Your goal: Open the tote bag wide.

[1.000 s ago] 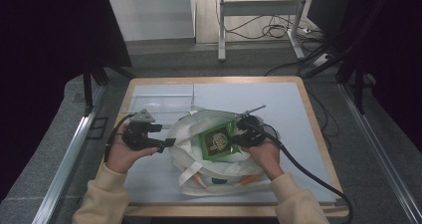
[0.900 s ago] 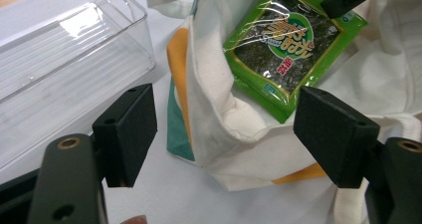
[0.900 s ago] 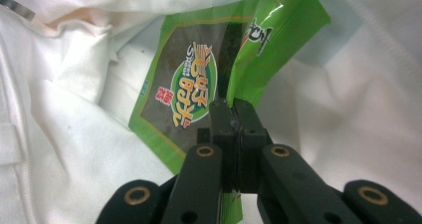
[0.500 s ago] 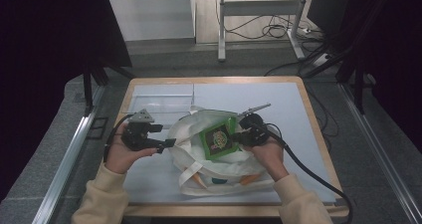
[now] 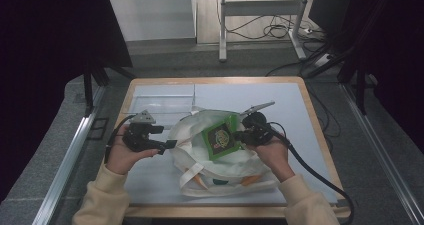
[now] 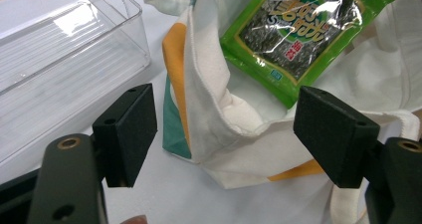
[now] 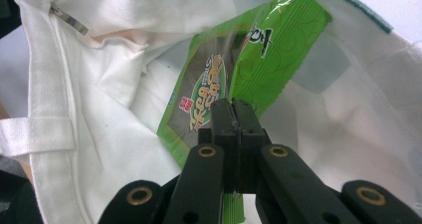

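- Clear plastic box [image 5: 159, 99] sits at the upper left of the table [image 5: 300, 100].
- Left gripper [image 5: 167, 145], left of middle in the high view, has its jaws spread wide just beside the white bag [image 5: 200, 130], holding nothing.
- Green packet [image 5: 220, 137] hangs in the middle, over the bag's mouth.
- Right gripper [image 5: 238, 135], right of middle, pinches the packet's edge with jaws pressed together.
- With no one holding the mouth open, the floppy bag could fold and the shiny packet could catch or slip out.
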`<state>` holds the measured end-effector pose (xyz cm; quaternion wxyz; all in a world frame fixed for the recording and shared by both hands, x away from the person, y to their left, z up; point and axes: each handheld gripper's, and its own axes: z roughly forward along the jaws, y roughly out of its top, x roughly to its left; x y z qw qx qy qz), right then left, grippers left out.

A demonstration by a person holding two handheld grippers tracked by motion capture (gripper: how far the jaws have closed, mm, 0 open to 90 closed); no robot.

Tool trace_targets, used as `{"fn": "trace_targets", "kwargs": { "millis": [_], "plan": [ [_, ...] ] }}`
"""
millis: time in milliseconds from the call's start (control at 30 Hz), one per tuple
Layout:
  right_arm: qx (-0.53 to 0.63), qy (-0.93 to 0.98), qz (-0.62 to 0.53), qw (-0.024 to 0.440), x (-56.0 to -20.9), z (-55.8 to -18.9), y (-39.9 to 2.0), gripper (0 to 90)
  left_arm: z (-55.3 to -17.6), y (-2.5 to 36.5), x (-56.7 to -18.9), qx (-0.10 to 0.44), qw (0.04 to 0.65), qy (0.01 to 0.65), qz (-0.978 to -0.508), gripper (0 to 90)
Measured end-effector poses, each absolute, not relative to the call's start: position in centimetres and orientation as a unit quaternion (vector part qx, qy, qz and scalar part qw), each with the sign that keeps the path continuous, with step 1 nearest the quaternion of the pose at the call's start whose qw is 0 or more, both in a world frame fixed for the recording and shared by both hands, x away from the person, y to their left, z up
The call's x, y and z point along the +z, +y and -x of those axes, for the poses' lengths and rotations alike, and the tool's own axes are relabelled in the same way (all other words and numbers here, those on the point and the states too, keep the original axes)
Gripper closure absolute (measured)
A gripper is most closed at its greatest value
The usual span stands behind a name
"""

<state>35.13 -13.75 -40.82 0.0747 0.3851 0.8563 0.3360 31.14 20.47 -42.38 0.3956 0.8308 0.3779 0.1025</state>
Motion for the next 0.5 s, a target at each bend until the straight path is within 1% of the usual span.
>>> {"fn": "trace_targets", "kwargs": {
  "millis": [200, 500],
  "plan": [
    [0.344, 0.858, -0.373, 0.081, -39.9, -34.8, -14.1, 89.6, -31.1, 20.4, -42.4, 0.102, 0.396, 0.377, -0.831, 25.0],
    [0.353, 0.857, -0.359, 0.107, -38.2, -33.9, -15.6, 89.7, -31.1, 20.3, -42.5, 0.099, 0.398, 0.379, -0.83, 25.0]
  ]
}}
